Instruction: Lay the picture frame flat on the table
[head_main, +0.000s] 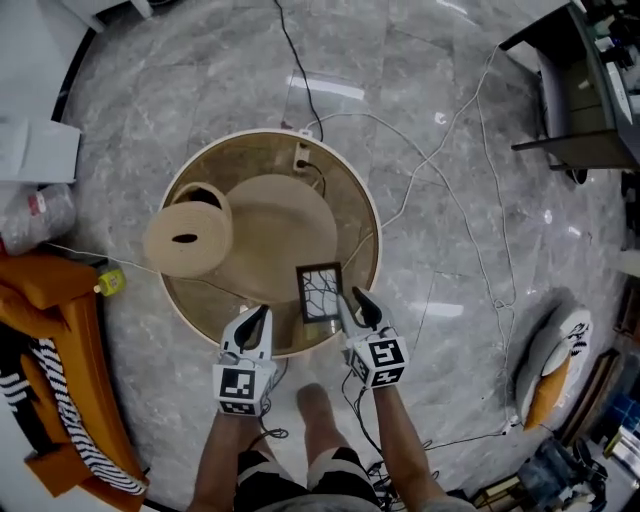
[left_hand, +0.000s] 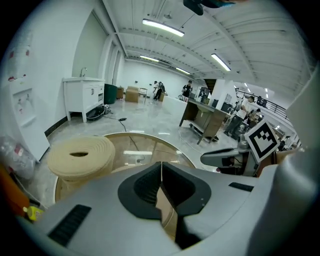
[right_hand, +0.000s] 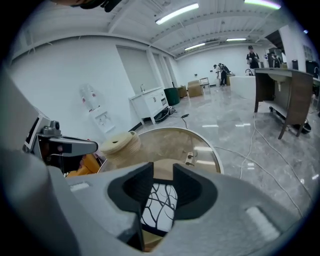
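The picture frame (head_main: 320, 292), black-edged with a dark branch pattern on white, sits near the front edge of the round glass table (head_main: 372, 230). I cannot tell whether it leans or lies flat. My right gripper (head_main: 352, 296) is at the frame's right edge, open, its jaws a narrow gap apart. In the right gripper view the frame (right_hand: 160, 202) shows through that gap just beyond the right gripper (right_hand: 163, 172). My left gripper (head_main: 262, 313) hovers over the table rim left of the frame, apart from it. In its own view the left gripper (left_hand: 161, 167) is shut and empty.
A woven beige drum-shaped basket (head_main: 188, 238) stands on the table's left side. A small plug (head_main: 300, 155) with a cable lies at the far edge. Cables (head_main: 470, 230) run over the marble floor. An orange seat (head_main: 50, 300) is at the left.
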